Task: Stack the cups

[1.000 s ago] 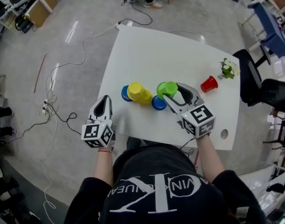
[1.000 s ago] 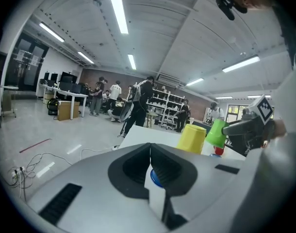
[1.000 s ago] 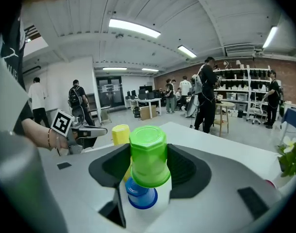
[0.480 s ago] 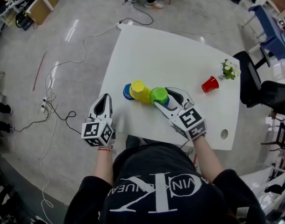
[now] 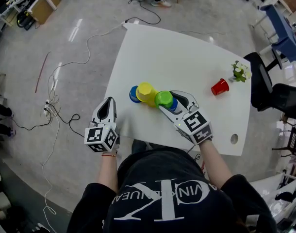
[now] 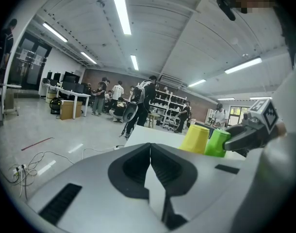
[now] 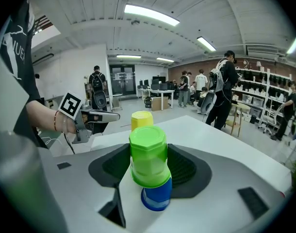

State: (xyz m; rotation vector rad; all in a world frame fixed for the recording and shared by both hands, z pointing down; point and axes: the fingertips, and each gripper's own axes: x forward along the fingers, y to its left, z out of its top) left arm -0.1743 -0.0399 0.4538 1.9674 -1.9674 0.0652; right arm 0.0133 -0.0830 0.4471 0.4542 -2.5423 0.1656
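Observation:
My right gripper (image 5: 170, 100) is shut on an upside-down green cup (image 5: 163, 99), its jaws on either side of the cup (image 7: 148, 155). The green cup sits partly over an upside-down blue cup (image 7: 156, 197) standing on the white table (image 5: 177, 57). Just to the left, a yellow cup (image 5: 146, 92) is stacked over another blue cup (image 5: 133, 94). A lone red cup (image 5: 219, 87) stands at the right. My left gripper (image 5: 107, 109) hangs at the table's near left edge, shut and empty (image 6: 150, 145). From there I see the yellow cup (image 6: 194, 139) and green cup (image 6: 216, 142).
A small potted plant (image 5: 239, 72) stands near the table's right edge beside the red cup. Cables (image 5: 56, 96) trail over the floor at the left. A black chair (image 5: 271, 93) stands to the right of the table. People stand in the background (image 7: 225, 89).
My right gripper carried the green cup left and toward me, bringing it down over the blue cup next to the yellow stack. The left gripper stayed put.

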